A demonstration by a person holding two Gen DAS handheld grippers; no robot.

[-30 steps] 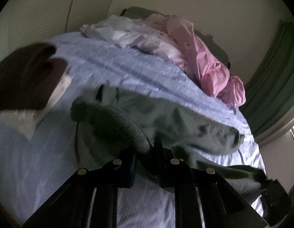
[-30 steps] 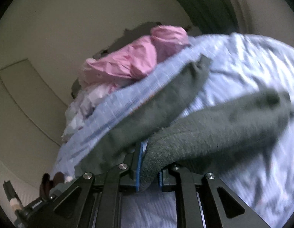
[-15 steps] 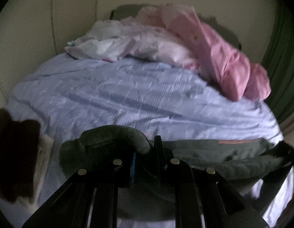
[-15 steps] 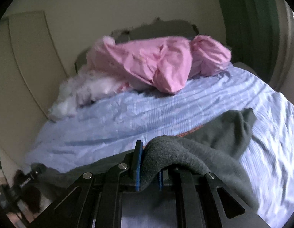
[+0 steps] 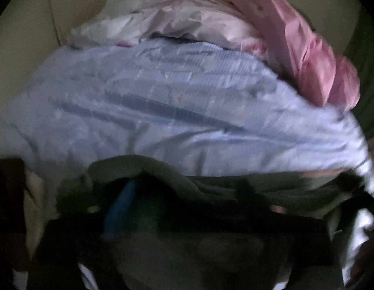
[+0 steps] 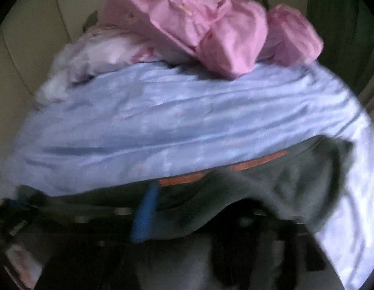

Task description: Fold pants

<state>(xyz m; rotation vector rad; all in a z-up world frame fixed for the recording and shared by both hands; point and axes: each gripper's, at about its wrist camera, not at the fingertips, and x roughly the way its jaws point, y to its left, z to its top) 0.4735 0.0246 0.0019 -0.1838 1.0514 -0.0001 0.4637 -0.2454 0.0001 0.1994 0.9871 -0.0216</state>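
Right wrist: right claw (image 6: 177, 220) grips pants (image 6: 295, 183); left claw (image 5: 148, 207) likewise. Judgement: blurred, bunched cloth ahead may slip, skewing the fold.

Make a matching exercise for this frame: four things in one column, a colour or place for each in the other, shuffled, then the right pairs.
Things:
1. pants
2. bedsheet
3. crumpled garment
4. curtain

Colour or place:
A. pink, heaped at the far end of the bed
B. dark green, at the right edge of the room
C. grey-green with an orange strip, draped over the right gripper
D. light blue, covering the bed

Pairs: 1-C, 2-D, 3-A, 4-B
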